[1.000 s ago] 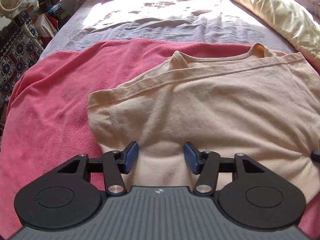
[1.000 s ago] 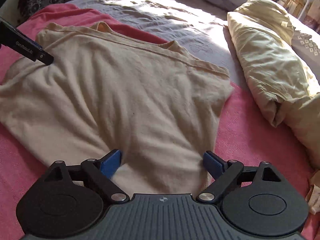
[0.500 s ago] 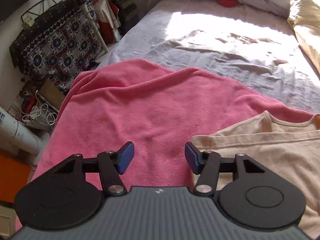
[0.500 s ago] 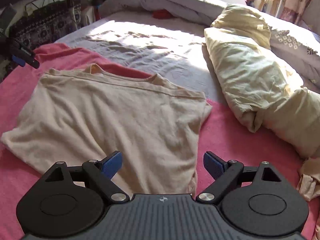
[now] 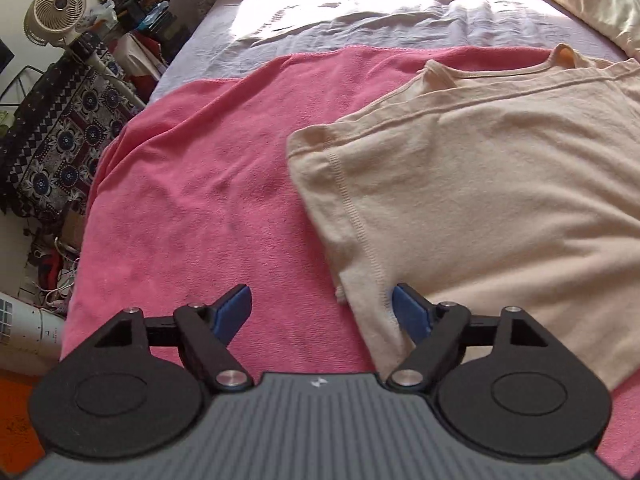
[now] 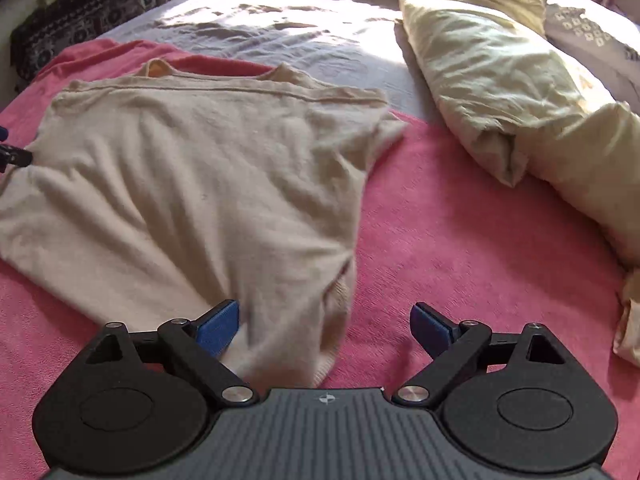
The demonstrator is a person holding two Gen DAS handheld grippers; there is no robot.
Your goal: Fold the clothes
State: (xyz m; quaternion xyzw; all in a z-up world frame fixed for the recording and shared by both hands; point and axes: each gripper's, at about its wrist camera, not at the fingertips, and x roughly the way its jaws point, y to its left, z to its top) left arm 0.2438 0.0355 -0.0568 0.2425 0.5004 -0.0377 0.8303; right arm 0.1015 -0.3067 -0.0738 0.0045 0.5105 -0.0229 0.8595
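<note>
A beige T-shirt [image 5: 480,184] lies spread on a pink towel [image 5: 200,208], collar at the far side. In the left wrist view my left gripper [image 5: 322,310] is open, low at the shirt's near-left edge, with its right finger over the fabric and its left finger over the towel. The shirt also shows in the right wrist view [image 6: 192,184]. My right gripper [image 6: 324,322] is open over the shirt's near-right corner, which lies between its fingers. The left gripper's tip shows at the left edge of the right wrist view [image 6: 12,156].
The towel [image 6: 480,240] lies over a grey bedsheet [image 5: 400,8]. A yellow bundle of bedding [image 6: 500,92] lies to the right of the shirt. A fan [image 5: 54,12], a patterned cloth [image 5: 60,136] and clutter stand left of the bed.
My left gripper swung left over the towel, then came back to the shirt's left edge and opened wider. My right gripper rose and pulled back, then came closer to the shirt's near-right corner.
</note>
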